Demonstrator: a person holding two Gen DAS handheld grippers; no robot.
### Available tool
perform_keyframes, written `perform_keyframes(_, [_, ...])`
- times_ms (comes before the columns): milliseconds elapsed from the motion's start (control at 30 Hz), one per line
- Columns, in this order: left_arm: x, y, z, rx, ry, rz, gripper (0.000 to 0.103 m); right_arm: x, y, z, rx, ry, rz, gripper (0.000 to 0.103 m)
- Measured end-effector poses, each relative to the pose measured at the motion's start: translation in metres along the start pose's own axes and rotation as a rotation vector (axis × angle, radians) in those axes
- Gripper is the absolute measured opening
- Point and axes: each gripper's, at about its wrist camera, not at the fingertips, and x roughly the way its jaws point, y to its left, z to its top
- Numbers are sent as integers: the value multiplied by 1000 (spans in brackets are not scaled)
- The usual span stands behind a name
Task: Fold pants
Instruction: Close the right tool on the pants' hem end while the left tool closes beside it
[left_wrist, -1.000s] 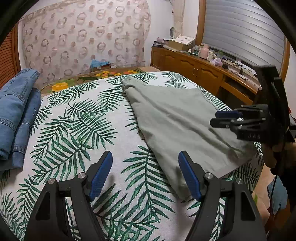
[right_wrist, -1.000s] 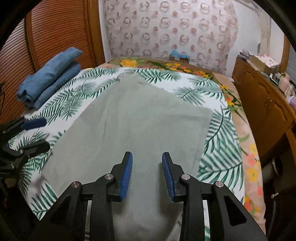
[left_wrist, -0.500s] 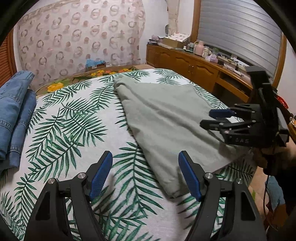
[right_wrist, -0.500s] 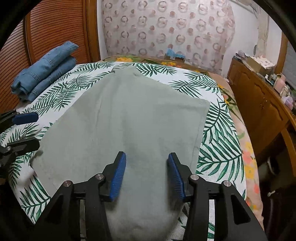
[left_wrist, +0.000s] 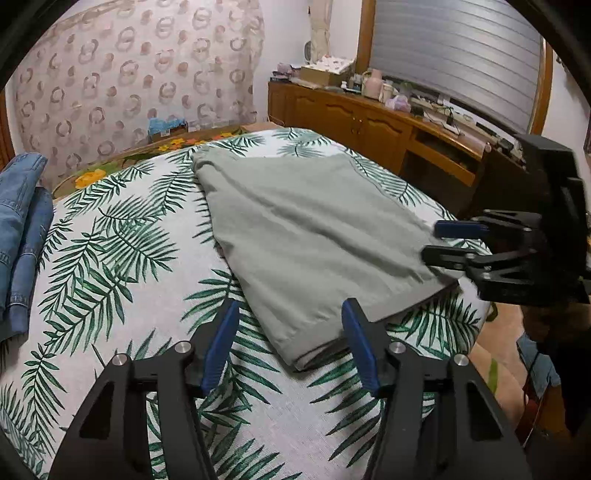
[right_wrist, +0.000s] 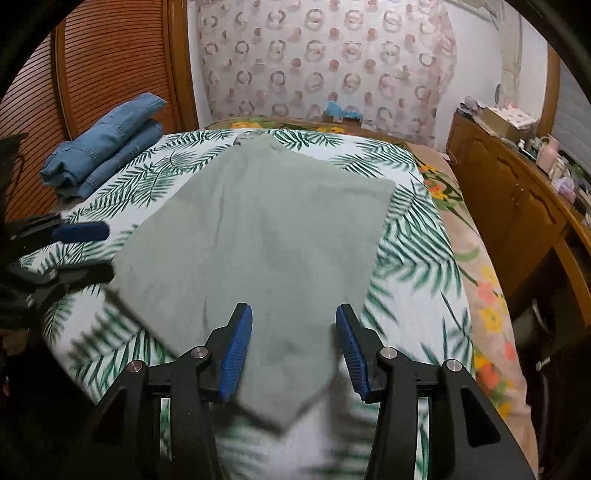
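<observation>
Flat on the leaf-printed bedspread (left_wrist: 110, 258), the sage-green pants (left_wrist: 306, 236) are lying folded into a long, soft, matte slab with a stitched hem at the near corner. Over that corner the left gripper (left_wrist: 290, 345) is hovering, its ribbed blue pads (left_wrist: 218, 343) spread wide. Likewise, the right gripper (right_wrist: 291, 350) is standing apart over the other near corner. Folded denim jeans (right_wrist: 103, 144) are resting well aside.
</observation>
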Motion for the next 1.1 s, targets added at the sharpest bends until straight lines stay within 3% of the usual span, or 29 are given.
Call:
perform_keyframes(200, [5,0,-4,4,31,16,59,-16,-10,-19,57,-10,-21,49])
perform_keyframes(400, [11,4,-11,-9,70,22,59,-17,-15,-31,104,-1,12,49])
perform_keyframes(700, [10,8,-16,-33,58,-3,59,-12,-10,-28,135,12,44,49])
perform_keyframes(767, [10,8,-16,-35,55,-3,59,-9,-7,-27,134,9,46,46])
perform_keyframes(933, [9,6,-17,-38,48,-12,52,-6,1,-26,130,5,76,23])
perform_keyframes(1100, [7,2,-19,-40,48,-22,51,-6,7,-27,113,-7,78,14])
